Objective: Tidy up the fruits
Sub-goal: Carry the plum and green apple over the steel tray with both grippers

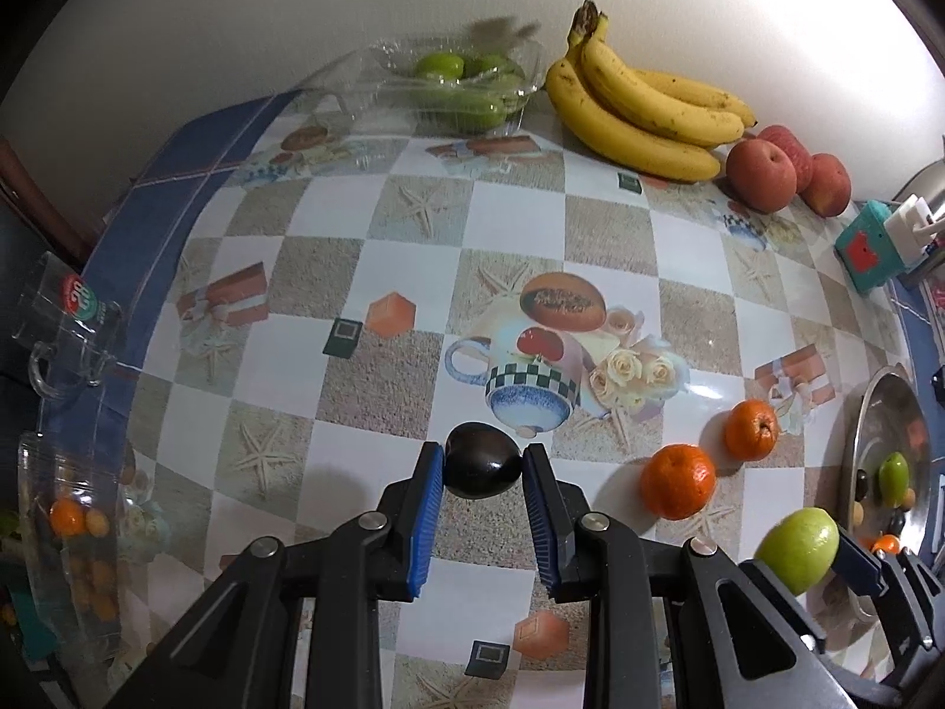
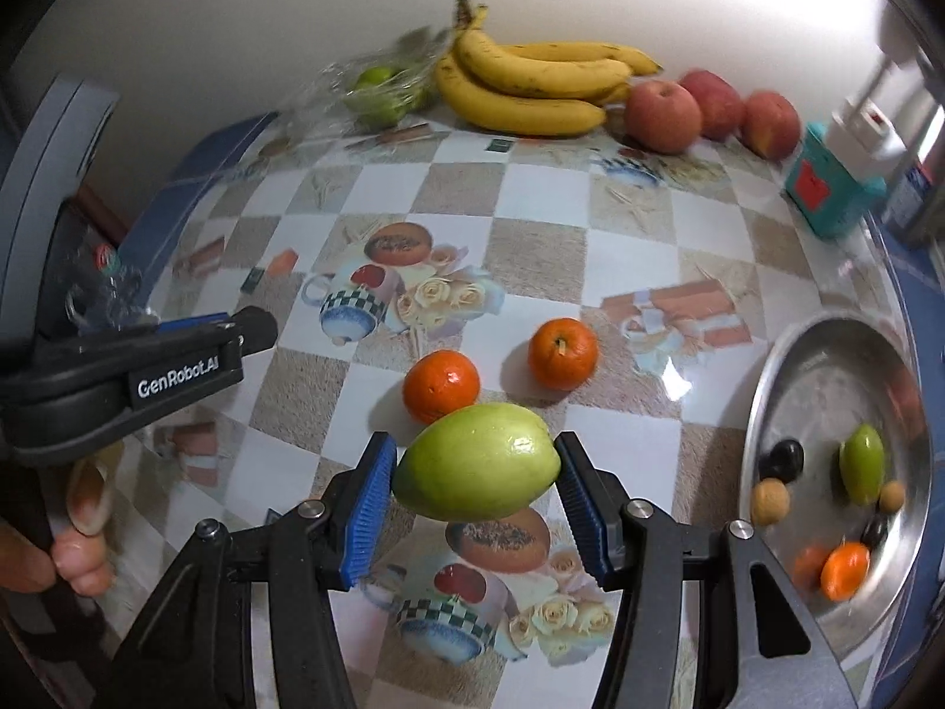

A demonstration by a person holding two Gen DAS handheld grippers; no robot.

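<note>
Fruit in both of your grippers. Your left gripper (image 1: 482, 468) has its blue-padded fingers (image 1: 428, 508) clamped on a small glossy dark plum-like fruit (image 1: 481, 467), oval, near black, pinched between the tips at its two ends, right down at the checkered printed tabletop (image 1: 514, 218); can't tell if it touches the surface. Your right gripper (image 2: 475, 475) grips a smooth light-green oval fruit (image 2: 477, 462) with a shiny highlight, lying crosswise between the blue pads, one pad on each end, held clear above the tabletop. Two round orange tangerines (image 2: 442, 385) sit on the tabletop just beyond that green fruit, near each other but apart.

Round shiny metal plate (image 2: 768, 390) lies to your right; in it another green oval fruit, dark small fruits, two tan round ones and an orange tangerine. At the back against the wall: bunch of yellow bananas (image 1: 638, 112), three red apples (image 1: 762, 174), clear plastic clamshell box (image 1: 460, 88) holding green fruits. Teal box with a red patch (image 1: 868, 251) stands at the right edge.

Writing: "GenRobot.AI" in white on the side of your left gripper, seen in the right wrist view. Round red-green sticker on the clear plastic pack (image 1: 82, 304) at left, text unreadable.
</note>
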